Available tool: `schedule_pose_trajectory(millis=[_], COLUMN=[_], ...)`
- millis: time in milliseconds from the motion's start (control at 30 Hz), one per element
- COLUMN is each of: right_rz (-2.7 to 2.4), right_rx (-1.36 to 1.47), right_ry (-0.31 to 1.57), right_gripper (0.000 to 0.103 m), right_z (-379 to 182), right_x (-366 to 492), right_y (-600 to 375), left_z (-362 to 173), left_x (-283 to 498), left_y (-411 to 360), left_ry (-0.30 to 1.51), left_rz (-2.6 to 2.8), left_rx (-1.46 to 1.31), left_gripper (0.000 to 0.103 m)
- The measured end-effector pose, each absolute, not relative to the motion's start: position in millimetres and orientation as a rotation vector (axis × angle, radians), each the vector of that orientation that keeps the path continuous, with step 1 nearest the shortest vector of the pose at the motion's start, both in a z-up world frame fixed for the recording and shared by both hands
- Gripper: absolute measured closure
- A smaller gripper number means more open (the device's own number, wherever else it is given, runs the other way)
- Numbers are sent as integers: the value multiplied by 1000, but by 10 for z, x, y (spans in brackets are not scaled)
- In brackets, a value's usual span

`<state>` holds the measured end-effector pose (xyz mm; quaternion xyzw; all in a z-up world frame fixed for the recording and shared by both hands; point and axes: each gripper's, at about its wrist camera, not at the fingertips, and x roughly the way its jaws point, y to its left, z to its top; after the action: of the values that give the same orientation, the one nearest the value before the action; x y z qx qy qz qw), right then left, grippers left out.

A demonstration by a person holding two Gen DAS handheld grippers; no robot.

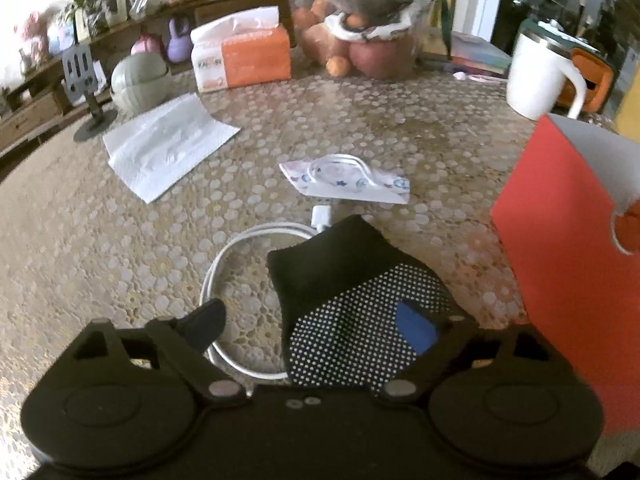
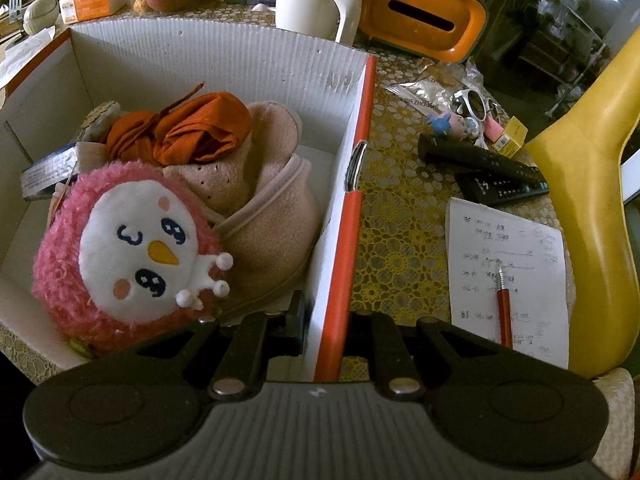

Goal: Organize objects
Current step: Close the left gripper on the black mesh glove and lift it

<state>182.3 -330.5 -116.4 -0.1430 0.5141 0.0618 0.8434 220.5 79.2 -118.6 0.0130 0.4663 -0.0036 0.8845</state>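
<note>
Left gripper (image 1: 320, 320) jaws spread wide astride a black sock (image 1: 340, 280) with white grip dots, lying on the table (image 1: 400, 120) over a coiled white cable (image 1: 224, 264); its right fingertip is hidden by the sock, contact unclear. Right gripper (image 2: 324, 320) is clamped on the red-edged wall of the cardboard box (image 2: 344, 208); fingertips partly hidden. Pink plush (image 2: 120, 256) sits inside.

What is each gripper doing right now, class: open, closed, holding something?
Left gripper: open, jaws around the black dotted sock, not pressing it.
Right gripper: shut on the box wall.
</note>
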Motion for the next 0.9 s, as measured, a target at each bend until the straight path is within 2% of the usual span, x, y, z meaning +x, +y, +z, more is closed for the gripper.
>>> schedule_pose_trajectory(millis=[67,167,300,400,600,633,667,833,900], right_rz=[131,131,130,130,130,130,130,130,130], right_rx=[-300,-292,-290,-291,-295,-294,-295,-297,-297], right_ry=[1086,1096,1100,1101,1099,1100,1099,1098,1098], right_gripper=[90,90,91,90,90,90,90,90,90], right_z=[-1165,-1177,-1187,-1186,-1179,-1179,-1179,-1178,-1179], right_x=[1822,1830,1833,1834,1833,1834,1831,1828,1826], right_y=[-3311,-3309,-3305,-3302,-3299,-3303,-3300,-3303,-3303], left_z=[-1212,-1254,-1268,-1257,-1202,-1192,-1183,-1125,-1062], left_x=[2227,2267,2281,2273,2239,2230,2218,2162,2115], left_y=[798,790,780,769,704,702,698,688,684], left_ry=[975,999,1006,1008,1000,999,998,993,994], left_rz=[4,5,-6,-26,-34,-47,-55,-62,-87], left_rx=[22,19,13,1,32,33,38,47,36], left_gripper=[25,34,41,53,83,92,97,100,95])
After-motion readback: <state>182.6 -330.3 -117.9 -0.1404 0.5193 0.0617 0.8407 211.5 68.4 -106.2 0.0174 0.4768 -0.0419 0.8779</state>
